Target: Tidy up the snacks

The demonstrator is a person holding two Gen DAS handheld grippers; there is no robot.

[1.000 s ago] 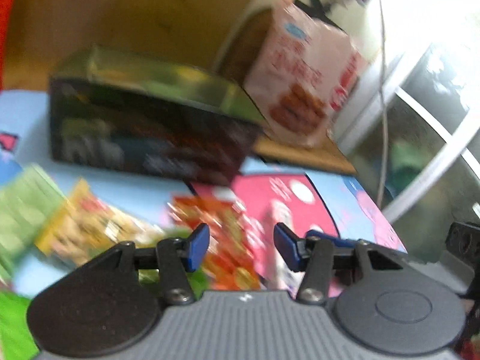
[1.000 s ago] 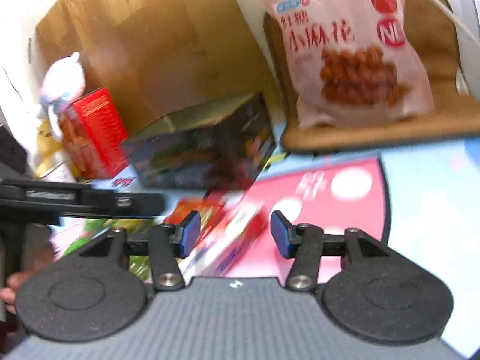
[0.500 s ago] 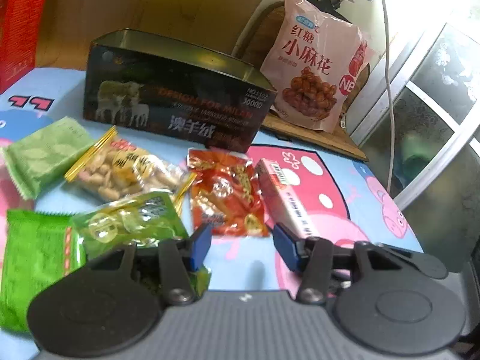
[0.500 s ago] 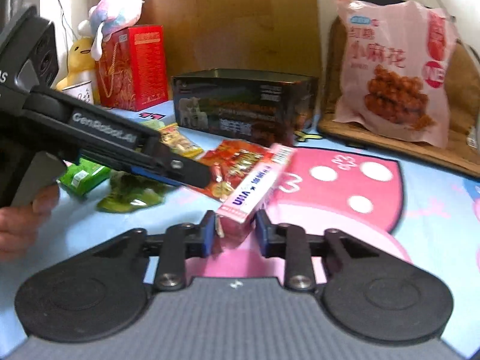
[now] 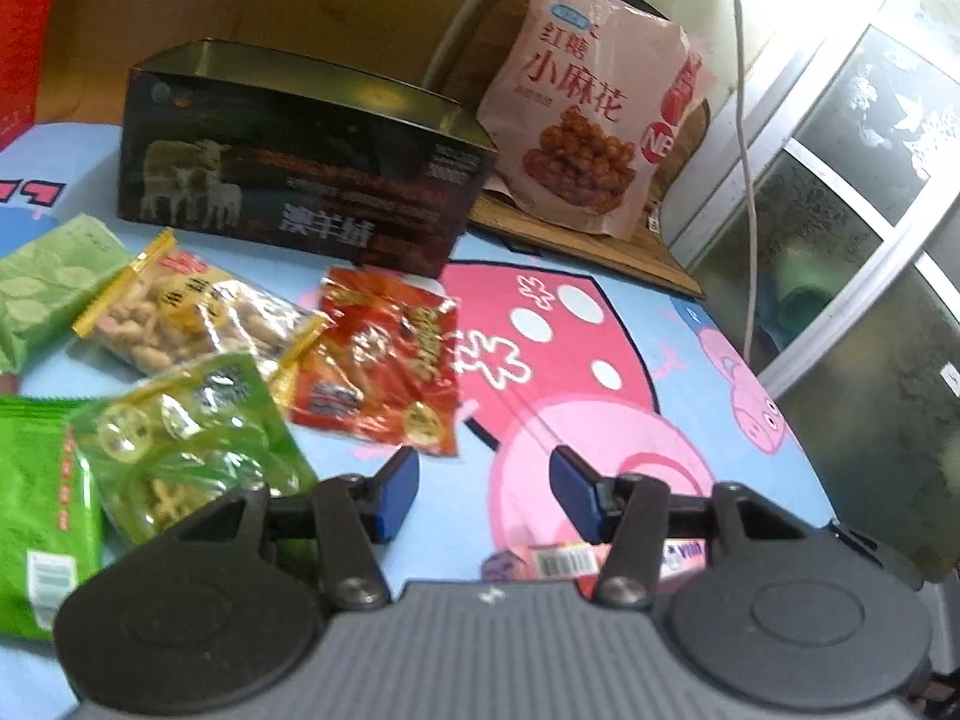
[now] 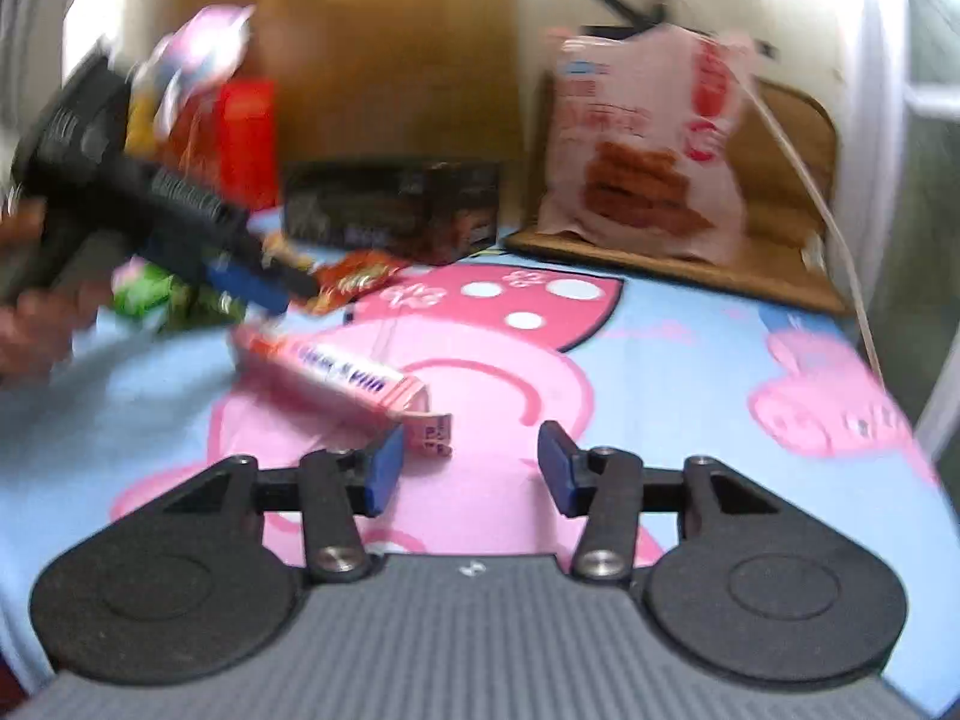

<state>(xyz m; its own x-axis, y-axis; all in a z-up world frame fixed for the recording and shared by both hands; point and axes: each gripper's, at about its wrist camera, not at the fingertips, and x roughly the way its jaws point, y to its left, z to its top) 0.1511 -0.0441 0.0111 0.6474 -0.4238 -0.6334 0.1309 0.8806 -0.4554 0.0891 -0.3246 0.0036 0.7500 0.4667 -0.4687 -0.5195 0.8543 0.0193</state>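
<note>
A pink snack box lies on the cartoon mat just left of my right gripper, which is open and empty. The box shows under my left gripper in the left wrist view. My left gripper is open and empty, hovering over the mat; it shows at the left of the right wrist view. In front of it lie a red packet, a peanut bag, a clear green bag and green packets. An open dark box stands behind them.
A large pink snack bag leans on a wooden chair seat at the back. A red carton and plush toys stand at the back left. A white cable hangs by the window on the right.
My right gripper has opened and let go of the pink box, which now lies on the mat nearer to me. Both grippers have pulled back.
</note>
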